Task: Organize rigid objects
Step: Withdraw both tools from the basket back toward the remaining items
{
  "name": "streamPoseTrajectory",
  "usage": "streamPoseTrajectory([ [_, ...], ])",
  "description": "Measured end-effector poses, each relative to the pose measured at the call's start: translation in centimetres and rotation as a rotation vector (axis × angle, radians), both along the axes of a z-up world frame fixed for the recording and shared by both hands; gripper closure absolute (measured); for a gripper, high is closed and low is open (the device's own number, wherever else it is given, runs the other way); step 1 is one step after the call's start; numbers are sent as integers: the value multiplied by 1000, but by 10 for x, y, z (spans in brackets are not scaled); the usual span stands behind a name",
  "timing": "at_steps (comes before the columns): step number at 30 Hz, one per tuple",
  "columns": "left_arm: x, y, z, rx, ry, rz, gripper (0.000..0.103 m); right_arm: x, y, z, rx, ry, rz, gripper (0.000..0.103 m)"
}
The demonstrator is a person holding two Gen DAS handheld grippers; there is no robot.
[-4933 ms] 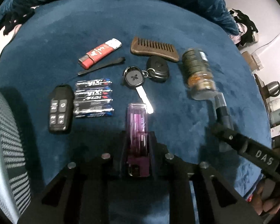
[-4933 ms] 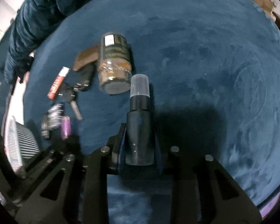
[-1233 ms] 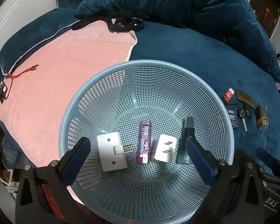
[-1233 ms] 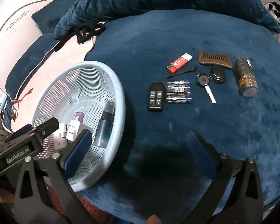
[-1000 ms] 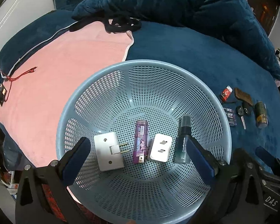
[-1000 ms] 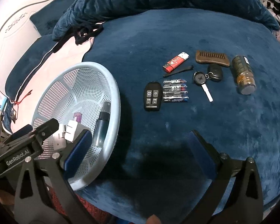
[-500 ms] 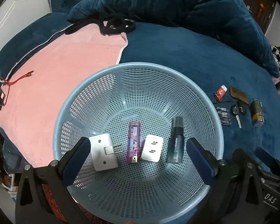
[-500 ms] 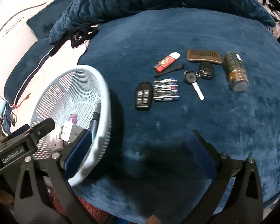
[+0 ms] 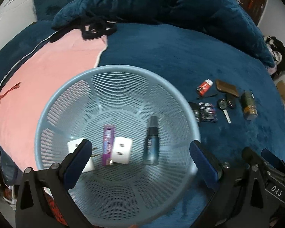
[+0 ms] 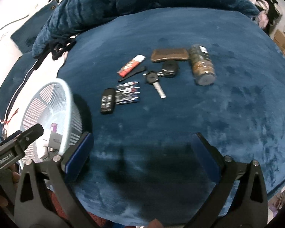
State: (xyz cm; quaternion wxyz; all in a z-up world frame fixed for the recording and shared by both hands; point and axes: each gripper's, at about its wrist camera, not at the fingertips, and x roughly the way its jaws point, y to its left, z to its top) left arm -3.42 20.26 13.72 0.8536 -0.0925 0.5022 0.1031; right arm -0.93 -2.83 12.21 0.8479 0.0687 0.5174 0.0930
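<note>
Both my tongs were wide apart and held nothing — the remote (image 10: 108, 101) lay beside the basket (image 10: 66, 87), nearer my right tongs (image 10: 142, 152).

The work surface is a bed covered by a dark blue plush blanket (image 10: 209, 114), its nap brushed unevenly. A pink sheet (image 9: 47, 79) lies exposed at the left. A bunched dark blue quilt (image 9: 171, 5) is heaped along the far side, with a black strap (image 9: 96, 30) at its foot. White wall (image 10: 9, 5) stands beyond. Cardboard boxes (image 10: 283, 39) sit at the right edge. Lighting is dim and indoor.
</note>
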Motion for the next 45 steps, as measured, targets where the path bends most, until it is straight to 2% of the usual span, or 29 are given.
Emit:
streamPoseTrajectory([
  [10, 11, -29, -4, -9, 4, -66, 1, 5, -40, -4, 24, 18, -109, 0],
  [45, 21, -40, -8, 2, 10, -88, 1, 9, -35, -6, 26, 21, -105, 0],
])
